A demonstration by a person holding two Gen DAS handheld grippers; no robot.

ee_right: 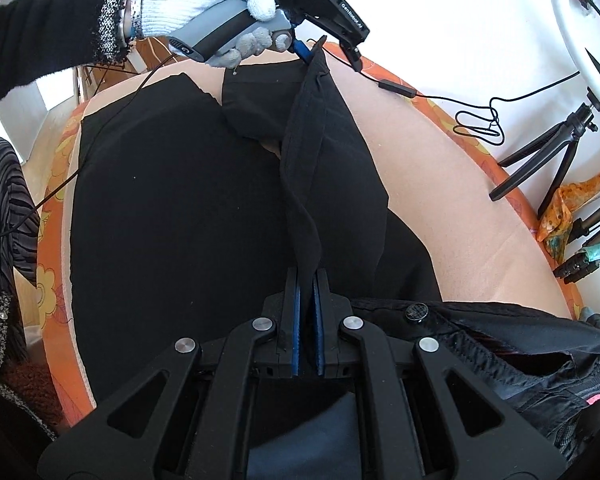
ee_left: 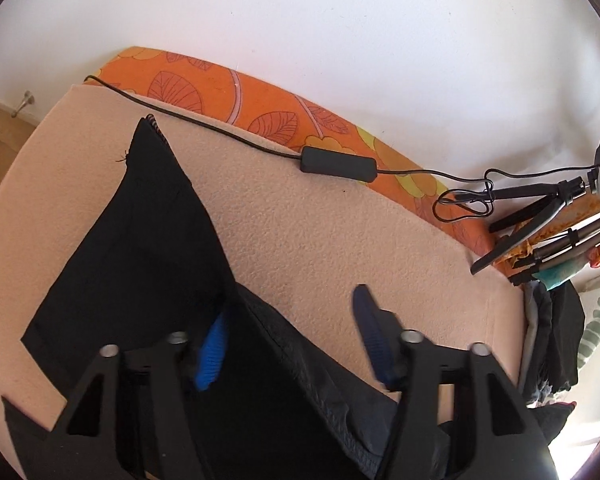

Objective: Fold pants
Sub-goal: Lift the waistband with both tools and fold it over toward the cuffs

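Black pants [ee_right: 188,208] lie spread on a beige blanket [ee_left: 340,220] over an orange floral mattress [ee_left: 260,100]. Right tongs [ee_right: 307,280], pressed together, pinch a raised fold of the pants. Left tongs [ee_left: 288,320] stand spread over the fabric, gripping nothing.

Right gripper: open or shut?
Shut on the pants: the right gripper has its blue pads nearly together with a ridge of black fabric pinched between them.

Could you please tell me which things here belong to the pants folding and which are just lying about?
Job: black pants; right tongs, shut on them; left tongs, open; beige blanket underneath.
Lying about: cable, tripod, ring light, heap of clothes.
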